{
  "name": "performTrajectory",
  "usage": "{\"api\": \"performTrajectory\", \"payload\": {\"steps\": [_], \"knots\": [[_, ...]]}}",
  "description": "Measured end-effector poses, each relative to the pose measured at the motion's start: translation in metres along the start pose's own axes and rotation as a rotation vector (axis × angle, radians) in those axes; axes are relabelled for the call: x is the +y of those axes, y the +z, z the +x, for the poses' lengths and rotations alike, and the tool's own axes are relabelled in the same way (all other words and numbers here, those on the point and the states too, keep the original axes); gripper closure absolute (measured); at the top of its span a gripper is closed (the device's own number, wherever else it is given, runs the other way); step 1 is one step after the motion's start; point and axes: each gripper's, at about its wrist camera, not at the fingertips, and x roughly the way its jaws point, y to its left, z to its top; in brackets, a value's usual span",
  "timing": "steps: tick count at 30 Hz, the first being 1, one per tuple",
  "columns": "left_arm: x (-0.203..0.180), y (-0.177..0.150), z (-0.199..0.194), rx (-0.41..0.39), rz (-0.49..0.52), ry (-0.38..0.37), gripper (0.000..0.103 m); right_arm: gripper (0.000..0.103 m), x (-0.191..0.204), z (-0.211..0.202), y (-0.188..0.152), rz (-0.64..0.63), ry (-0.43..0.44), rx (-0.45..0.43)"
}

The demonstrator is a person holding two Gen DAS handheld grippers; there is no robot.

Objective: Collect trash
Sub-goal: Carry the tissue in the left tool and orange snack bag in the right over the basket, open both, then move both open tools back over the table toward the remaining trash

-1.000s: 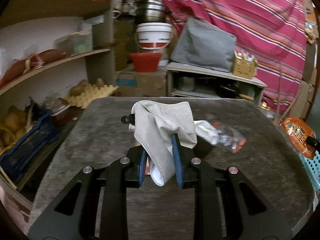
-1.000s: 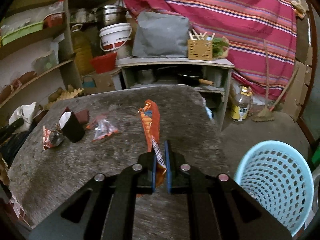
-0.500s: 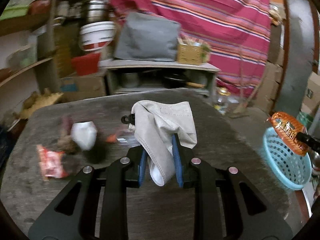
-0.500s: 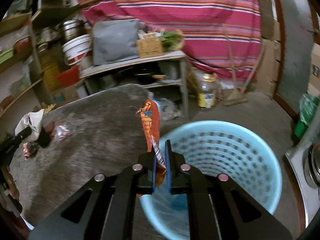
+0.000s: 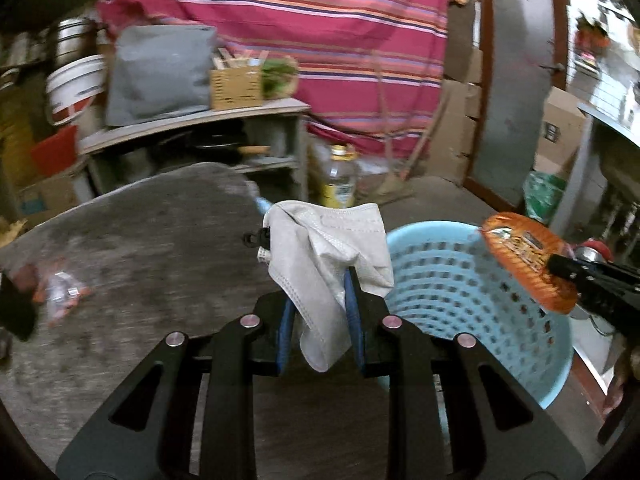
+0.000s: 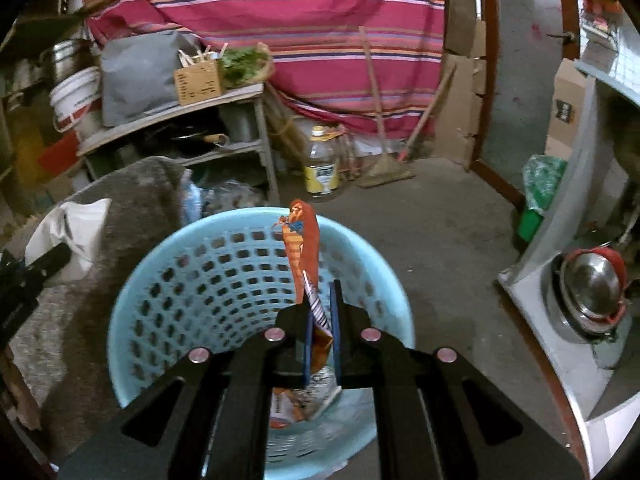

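Left gripper (image 5: 320,312) clamped on a crumpled grey face mask (image 5: 326,256), over the table's (image 5: 140,240) right edge, just beside the light-blue perforated basket (image 5: 472,280). Right gripper (image 6: 320,320) pinched tight on an orange snack wrapper (image 6: 304,248), above the basket's open mouth. Clear plastic wrappers (image 5: 60,292) near the table's left edge.

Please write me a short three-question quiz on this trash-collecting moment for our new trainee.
1. True or false: the right gripper holds an orange snack wrapper above the blue basket.
2. What does the left gripper hold? A) face mask B) bottle C) cup
3. Fill in: more litter lies on the grey ____.

Key: 1 true. 2 A, the white face mask. 3 table.
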Motion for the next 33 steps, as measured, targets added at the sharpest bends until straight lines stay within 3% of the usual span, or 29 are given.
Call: {"api": "performTrajectory", "payload": {"steps": [7,10,13,17,23,28,29,30,31,32,33], "knots": [[-0.046,0.01,0.027,0.04,0.049,-0.072,0.078,0.095,-0.004,0.003,0.003,0.026,0.012,0.008],[-0.052,0.011,0.036,0.068,0.052,-0.086,0.07,0.095,-0.007,0.006,0.004,0.037,0.012,0.015],[-0.046,0.011,0.035,0.079,0.045,-0.102,0.051,0.095,-0.007,0.007,0.003,0.04,0.018,0.024],[-0.032,0.012,0.019,0.034,0.047,-0.05,0.024,0.095,-0.003,0.01,0.003,0.032,0.024,0.035],[0.008,0.007,-0.016,-0.023,0.05,0.044,0.011,0.095,0.019,0.018,0.0,-0.003,0.034,0.055],[0.054,0.0,-0.047,-0.043,0.044,0.154,0.008,0.093,0.04,0.027,-0.005,-0.035,0.022,0.067],[0.064,-0.002,-0.055,-0.053,0.04,0.178,0.007,0.09,0.044,0.029,-0.006,-0.044,0.024,0.073],[0.072,-0.003,-0.06,-0.06,0.038,0.193,0.006,0.065,0.047,0.03,-0.007,-0.052,0.018,0.077],[0.084,-0.004,-0.07,-0.069,0.036,0.219,0.006,0.026,0.051,0.031,-0.008,-0.058,0.003,0.072],[0.094,-0.005,-0.076,-0.075,0.033,0.233,0.006,0.018,0.054,0.029,-0.007,-0.06,-0.004,0.058],[0.103,-0.006,-0.083,-0.083,0.029,0.248,0.006,0.017,0.057,0.029,-0.007,-0.064,-0.008,0.055]]}}
